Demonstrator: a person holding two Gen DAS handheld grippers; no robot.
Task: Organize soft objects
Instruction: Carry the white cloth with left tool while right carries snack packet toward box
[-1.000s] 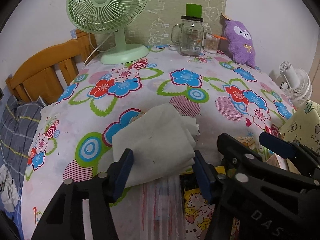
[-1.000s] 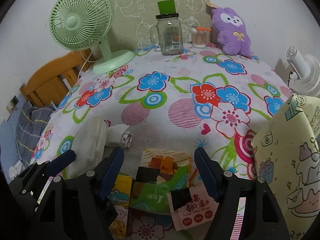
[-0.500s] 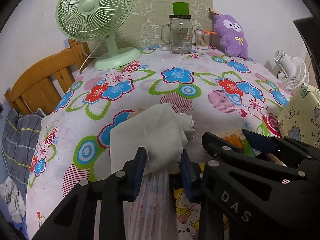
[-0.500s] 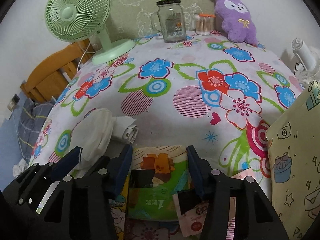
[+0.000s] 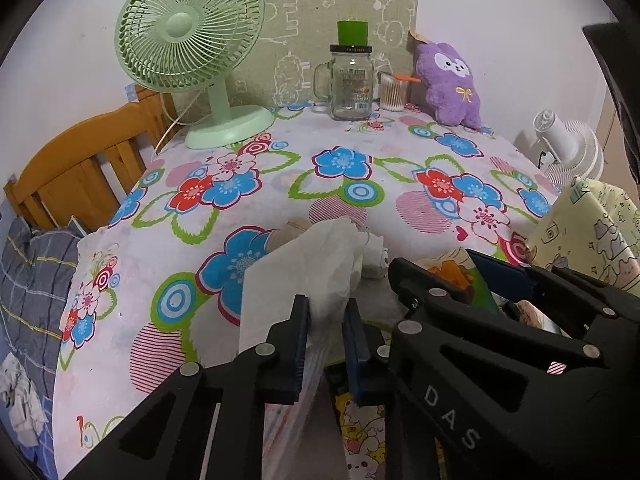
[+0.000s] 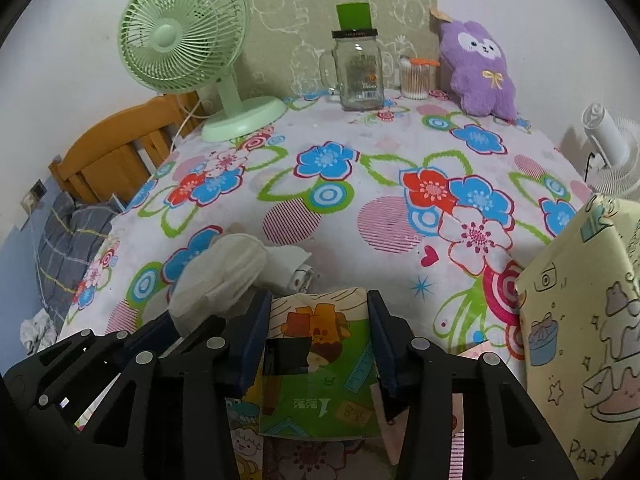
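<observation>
My left gripper (image 5: 326, 334) just closing, pinching white tissue (image 5: 304, 268) at table (image 5: 280, 184) near edge; right gripper (image 6: 318, 344) closing, hugging green packet (image 6: 320, 364), long axis pointing away from me.

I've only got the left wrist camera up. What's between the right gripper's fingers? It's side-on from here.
Observer: A green cartoon-printed packet. The right gripper has just been closing, and its fingers sit against the packet's two sides.
Operator: How does my white cloth look from that side?
Observer: The white cloth humps into a rounded bundle, just left of the packet.
</observation>
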